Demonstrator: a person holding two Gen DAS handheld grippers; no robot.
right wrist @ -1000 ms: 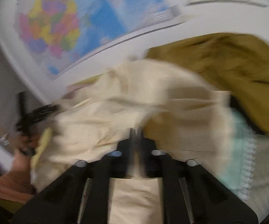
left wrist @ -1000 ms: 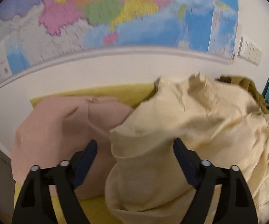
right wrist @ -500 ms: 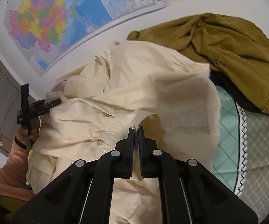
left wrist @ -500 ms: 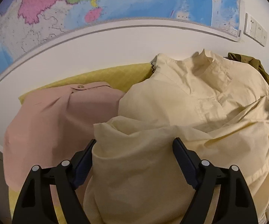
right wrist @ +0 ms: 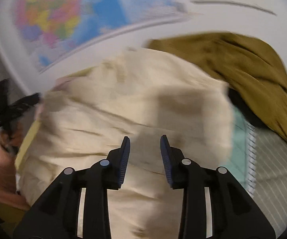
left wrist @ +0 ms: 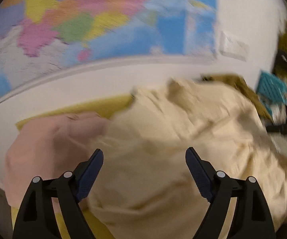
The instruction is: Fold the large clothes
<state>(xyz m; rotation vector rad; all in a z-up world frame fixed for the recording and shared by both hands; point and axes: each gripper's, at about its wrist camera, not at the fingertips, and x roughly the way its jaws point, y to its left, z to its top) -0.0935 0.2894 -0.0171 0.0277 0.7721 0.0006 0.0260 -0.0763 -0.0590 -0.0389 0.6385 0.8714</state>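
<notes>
Beside cream garment's (left wrist: 179,145) left edge, pink garment (left wrist: 51,149).

Cream shirt (right wrist: 143,103), pink garment (left wrist: 51,145), olive garment (right wrist: 243,65), yellow cloth (left wrist: 103,105), multicoloured map (left wrist: 95,20).

The cream shirt (left wrist: 183,149) is soft matt cloth with many wrinkles. At nine o'clock from it, the pink garment (left wrist: 49,145) is smoother matt cloth. Under both lies a yellow cover (left wrist: 103,107), dull cloth too. At one o'clock in the right view, the olive garment (right wrist: 243,69) is crumpled cloth. The fingers (right wrist: 124,159) look like hard black plastic with ribbed blue pads. The wall map (left wrist: 83,23), though blurred, looks like smooth paper.
</notes>
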